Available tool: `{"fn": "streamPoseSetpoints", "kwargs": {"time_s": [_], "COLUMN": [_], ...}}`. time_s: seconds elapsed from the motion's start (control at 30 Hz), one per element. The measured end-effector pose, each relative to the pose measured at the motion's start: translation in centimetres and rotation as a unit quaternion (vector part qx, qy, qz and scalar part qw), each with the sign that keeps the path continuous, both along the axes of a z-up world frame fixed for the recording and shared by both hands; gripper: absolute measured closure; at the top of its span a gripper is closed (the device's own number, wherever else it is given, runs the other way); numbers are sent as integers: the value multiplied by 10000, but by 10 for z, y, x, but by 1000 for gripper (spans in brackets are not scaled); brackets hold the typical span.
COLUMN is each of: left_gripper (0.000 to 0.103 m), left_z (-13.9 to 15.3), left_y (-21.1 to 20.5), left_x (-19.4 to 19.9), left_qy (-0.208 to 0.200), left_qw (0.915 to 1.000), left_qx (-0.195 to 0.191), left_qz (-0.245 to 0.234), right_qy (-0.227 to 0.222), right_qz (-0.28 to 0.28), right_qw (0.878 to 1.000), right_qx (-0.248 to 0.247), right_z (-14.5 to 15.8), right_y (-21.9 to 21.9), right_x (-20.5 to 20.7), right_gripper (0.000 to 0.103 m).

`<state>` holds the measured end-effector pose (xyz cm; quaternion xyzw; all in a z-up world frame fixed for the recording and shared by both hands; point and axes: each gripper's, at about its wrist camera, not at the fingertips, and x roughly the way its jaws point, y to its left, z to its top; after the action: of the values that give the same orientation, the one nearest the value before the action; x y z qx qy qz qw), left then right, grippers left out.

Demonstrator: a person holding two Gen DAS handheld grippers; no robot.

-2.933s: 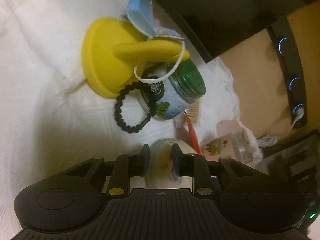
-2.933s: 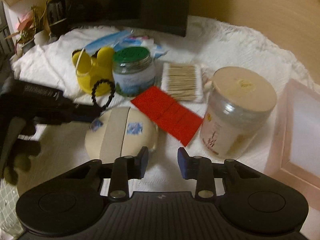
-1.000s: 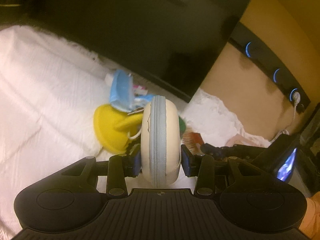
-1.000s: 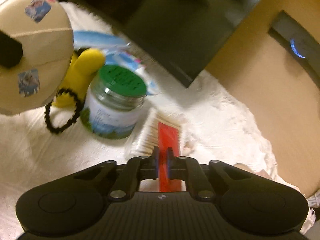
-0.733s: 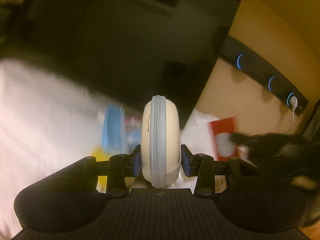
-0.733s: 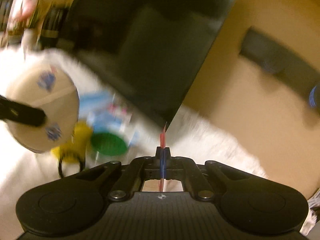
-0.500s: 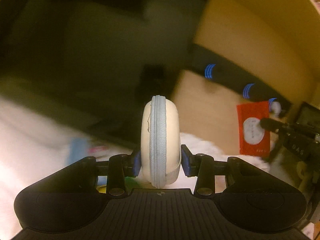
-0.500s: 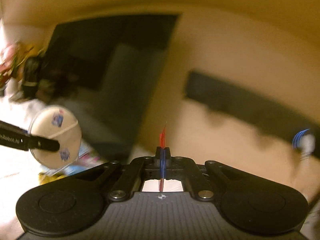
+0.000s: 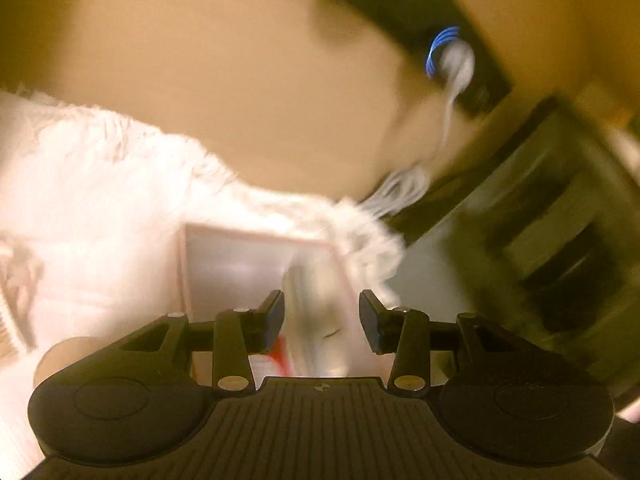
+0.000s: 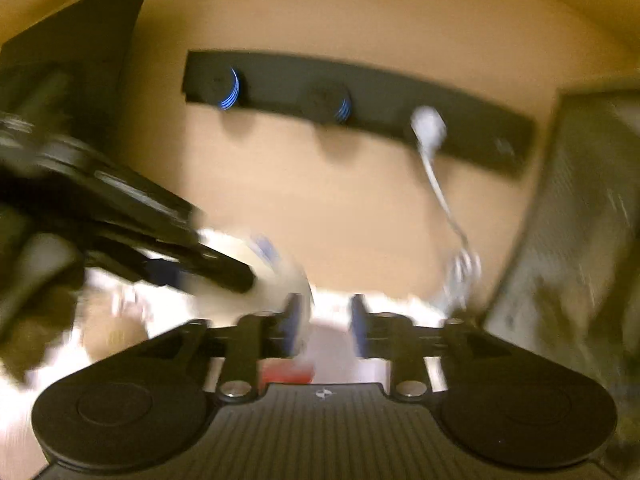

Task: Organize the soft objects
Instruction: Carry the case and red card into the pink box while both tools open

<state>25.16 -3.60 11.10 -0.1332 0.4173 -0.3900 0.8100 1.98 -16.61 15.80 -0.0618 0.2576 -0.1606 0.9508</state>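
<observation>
**Mia:** Both pictures are very blurry. What can you make out in the left wrist view?

**Tom:** The left tongs (image 9: 321,320) are spread apart. A round cream pouch (image 9: 320,312) sits in the gap between the two tips. It looks like it is down inside the pink box (image 9: 224,248), near the box's right side. I can't tell if the tips touch it, because it is smeared.

**Mia:** Is there something red too?

**Tom:** Yes. A red card (image 9: 276,356) peeks out low down, just left of the pouch, and it looks like it is in the box as well.

**Mia:** What is the box on?

**Tom:** A fluffy white cloth (image 9: 100,184) covers the desk, and the box rests on it. Behind is a tan wall with a black power strip (image 9: 400,4) that has blue glowing rings. A white plug (image 9: 456,68) sticks in it, and its cord hangs down to a coil near the edge of the cloth.

**Mia:** And the right wrist view?

**Tom:** The right tongs (image 10: 322,330) are spread apart too, with nothing held. Right below them I see a bit of the red card (image 10: 286,374). The left tongs (image 10: 236,276) reach in from the left side, with the cream pouch (image 10: 272,284) at their tip. The black strip (image 10: 360,108) and the white plug (image 10: 428,128) are on the wall ahead.
</observation>
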Motion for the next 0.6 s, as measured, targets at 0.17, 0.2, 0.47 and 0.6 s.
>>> {"fn": "streamPoseSetpoints", "kwargs": {"time_s": [0.17,0.2,0.47,0.6], "left_gripper": [58,58,58,58], "left_z": [-2,2,41,45], "left_y": [17,30,167,265], "left_x": [-15,-18,-45,-46], "left_qy": [-671,-728,-1500,-1418], "left_qw": [9948,9941,9641,9316], "left_qx": [539,465,483,480], "left_qz": [546,652,2136,3312], "right_qy": [399,498,287,-91], "right_qz": [-339,-377,-374,-247], "right_qw": [9980,9971,9964,9954], "right_qx": [346,442,697,922], "right_z": [-43,-49,-48,-28], "right_y": [-7,-9,3,24], "right_x": [-37,-38,-20,1], "right_gripper": [43,43,34,18]}}
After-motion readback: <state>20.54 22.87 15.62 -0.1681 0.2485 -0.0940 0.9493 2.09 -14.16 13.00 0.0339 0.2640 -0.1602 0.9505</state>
